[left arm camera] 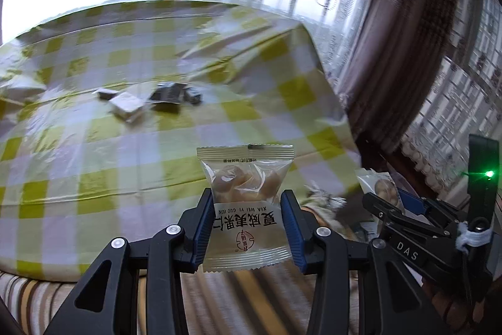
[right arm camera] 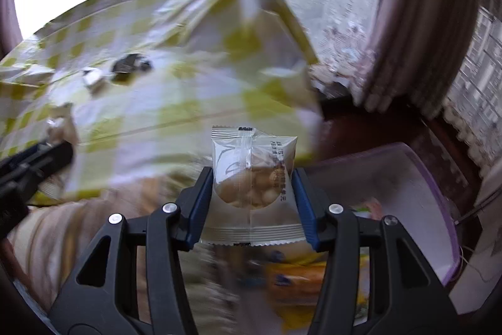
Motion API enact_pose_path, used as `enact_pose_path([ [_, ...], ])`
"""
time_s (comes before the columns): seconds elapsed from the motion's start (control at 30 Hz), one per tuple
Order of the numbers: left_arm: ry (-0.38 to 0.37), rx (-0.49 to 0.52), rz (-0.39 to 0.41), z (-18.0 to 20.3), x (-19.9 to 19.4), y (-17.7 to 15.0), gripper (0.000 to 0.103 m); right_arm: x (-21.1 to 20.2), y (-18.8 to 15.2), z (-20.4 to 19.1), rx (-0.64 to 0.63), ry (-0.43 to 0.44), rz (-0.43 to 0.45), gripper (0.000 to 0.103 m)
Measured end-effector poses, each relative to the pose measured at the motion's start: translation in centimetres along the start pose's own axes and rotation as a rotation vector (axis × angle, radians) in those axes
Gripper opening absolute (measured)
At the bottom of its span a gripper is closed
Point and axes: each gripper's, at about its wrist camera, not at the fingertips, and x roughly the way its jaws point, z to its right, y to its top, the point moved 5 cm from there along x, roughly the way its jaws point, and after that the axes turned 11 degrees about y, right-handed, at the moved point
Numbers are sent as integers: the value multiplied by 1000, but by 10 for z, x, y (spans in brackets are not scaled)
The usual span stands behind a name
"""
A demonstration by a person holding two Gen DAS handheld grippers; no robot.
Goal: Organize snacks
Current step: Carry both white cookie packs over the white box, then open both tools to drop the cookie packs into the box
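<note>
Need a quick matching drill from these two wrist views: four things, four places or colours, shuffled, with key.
Things:
1. macadamia packet
2. peanut packet
3. tablecloth
4. plastic box

Places or colours:
A. purple rim, low right of right wrist view
B. clamped in left gripper
C. yellow and white checks
D. clamped in right gripper

Pairs: 1-B, 2-D, 3-C, 4-A

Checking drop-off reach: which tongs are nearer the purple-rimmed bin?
Right. The right tongs hover beside the purple-rimmed bin; the left tongs are over the table edge, farther away.
</note>
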Motion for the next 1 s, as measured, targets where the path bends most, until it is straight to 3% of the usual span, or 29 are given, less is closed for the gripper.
enact_pose_path([
  [0.43, -147, 139, -25, 80, -2, -7, 43, -23, -22, 103, 135, -152, -13, 55],
  [0.63, -224, 215, -38, 115, -7, -15, 44, -26, -26, 122, 162, -176, -19, 55],
  [0.77, -246, 269, -56, 131, -7, -23, 58, -27, -26, 126, 163, -185, -25, 71],
  [1.0, -233, 199, -55, 114, -4, -15, 63, -21, -27, 121, 156, -171, -43, 74],
])
